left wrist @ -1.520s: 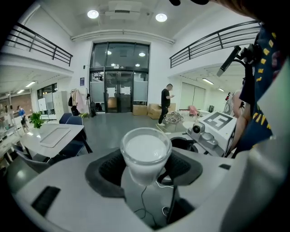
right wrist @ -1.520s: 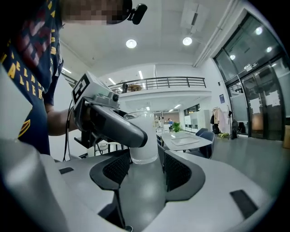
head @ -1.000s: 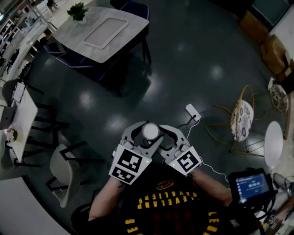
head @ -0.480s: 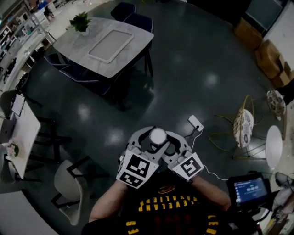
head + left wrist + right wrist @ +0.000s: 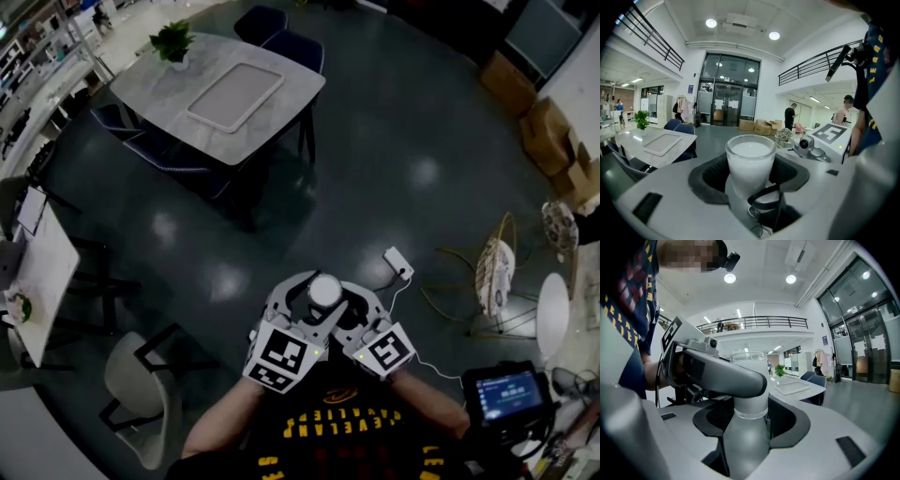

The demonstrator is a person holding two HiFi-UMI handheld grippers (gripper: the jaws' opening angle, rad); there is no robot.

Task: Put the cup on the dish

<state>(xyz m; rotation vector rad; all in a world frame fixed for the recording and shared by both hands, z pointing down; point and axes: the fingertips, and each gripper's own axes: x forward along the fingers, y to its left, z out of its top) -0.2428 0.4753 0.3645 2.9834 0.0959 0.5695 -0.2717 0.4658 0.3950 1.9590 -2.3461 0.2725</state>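
cup [image 5: 324, 289], frosted white and upright, is held in the air above the dark floor [image 5: 375, 141], close in front of the person's chest. the left gripper [image 5: 305, 292] has its dark pads pressed to both sides of the cup [image 5: 750, 161]. the right gripper [image 5: 349, 298] closes round the same cup [image 5: 750, 409] from the other side, with the left gripper's grey jaw crossing in front. a grey table [image 5: 178, 94] with a white tray [image 5: 234, 91] stands well apart.
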